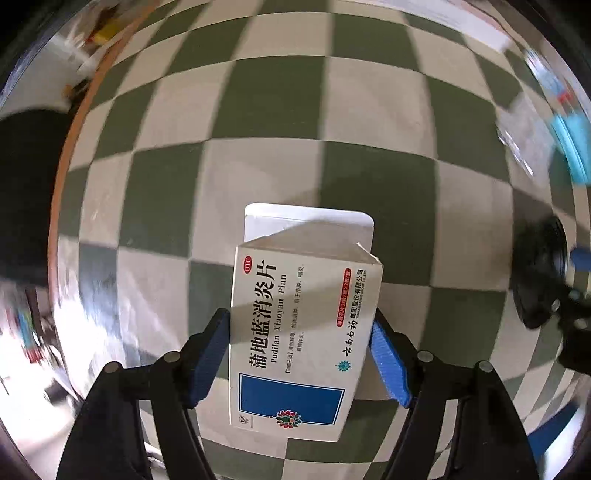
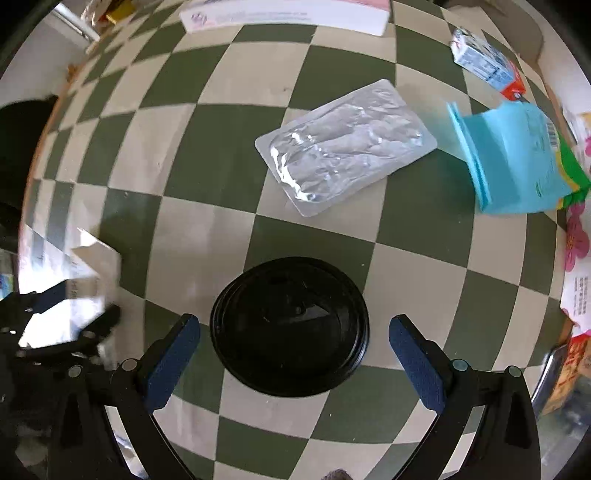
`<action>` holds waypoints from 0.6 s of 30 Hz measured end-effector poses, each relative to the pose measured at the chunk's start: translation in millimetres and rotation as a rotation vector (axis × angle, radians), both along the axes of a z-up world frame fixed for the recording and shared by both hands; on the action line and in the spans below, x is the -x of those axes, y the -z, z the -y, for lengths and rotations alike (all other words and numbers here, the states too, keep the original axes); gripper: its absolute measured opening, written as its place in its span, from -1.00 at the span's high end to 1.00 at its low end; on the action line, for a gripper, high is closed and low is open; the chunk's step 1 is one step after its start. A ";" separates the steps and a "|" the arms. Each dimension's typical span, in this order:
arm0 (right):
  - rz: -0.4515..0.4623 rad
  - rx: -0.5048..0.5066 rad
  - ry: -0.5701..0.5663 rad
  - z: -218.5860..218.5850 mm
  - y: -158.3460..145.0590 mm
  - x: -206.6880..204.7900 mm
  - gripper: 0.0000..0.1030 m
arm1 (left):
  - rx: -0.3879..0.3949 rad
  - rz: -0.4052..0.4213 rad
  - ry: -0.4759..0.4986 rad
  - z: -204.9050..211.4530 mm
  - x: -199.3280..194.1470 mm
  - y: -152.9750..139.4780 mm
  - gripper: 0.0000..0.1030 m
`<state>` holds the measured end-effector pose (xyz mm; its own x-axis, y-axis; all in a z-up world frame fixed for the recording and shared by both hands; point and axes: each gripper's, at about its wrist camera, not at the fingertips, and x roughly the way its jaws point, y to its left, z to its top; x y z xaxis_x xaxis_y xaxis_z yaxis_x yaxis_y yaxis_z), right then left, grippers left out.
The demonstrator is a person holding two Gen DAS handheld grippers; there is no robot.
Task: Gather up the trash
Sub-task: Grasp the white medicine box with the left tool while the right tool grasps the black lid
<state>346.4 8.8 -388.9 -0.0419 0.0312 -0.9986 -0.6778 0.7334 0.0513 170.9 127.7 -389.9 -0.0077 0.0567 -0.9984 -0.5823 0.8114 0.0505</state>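
Note:
My left gripper [image 1: 301, 325] is shut on a white medicine box [image 1: 303, 332] with an open end flap, held above the green-and-cream checkered table [image 1: 258, 110]. In the right wrist view the same box [image 2: 85, 280] shows blurred at the left edge. My right gripper [image 2: 294, 328] is open, its blue pads on either side of a black plastic cup lid [image 2: 290, 326] lying flat on the table [image 2: 207, 155]. A crumpled silver blister pack [image 2: 345, 146] lies beyond the lid.
A turquoise pouch [image 2: 517, 158] and a small blue-white carton [image 2: 487, 62] lie at the right. A long white-pink box [image 2: 284, 13] sits at the far edge. Colourful packets [image 2: 576, 295] crowd the right rim. The table's wooden rim [image 1: 64, 155] curves along the left.

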 end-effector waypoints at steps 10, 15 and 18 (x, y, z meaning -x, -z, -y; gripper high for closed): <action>0.005 0.062 0.033 -7.3 29.3 14.3 -0.98 | -0.035 0.012 -0.088 -14.8 18.8 -0.8 -0.38; 0.045 0.053 0.028 -11.1 26.3 29.7 -0.75 | -0.064 0.024 -0.078 -3.3 5.6 -13.9 -0.38; 0.049 0.050 0.032 -8.8 23.0 35.8 -0.74 | -0.084 0.042 -0.070 -6.4 7.7 -28.8 -0.38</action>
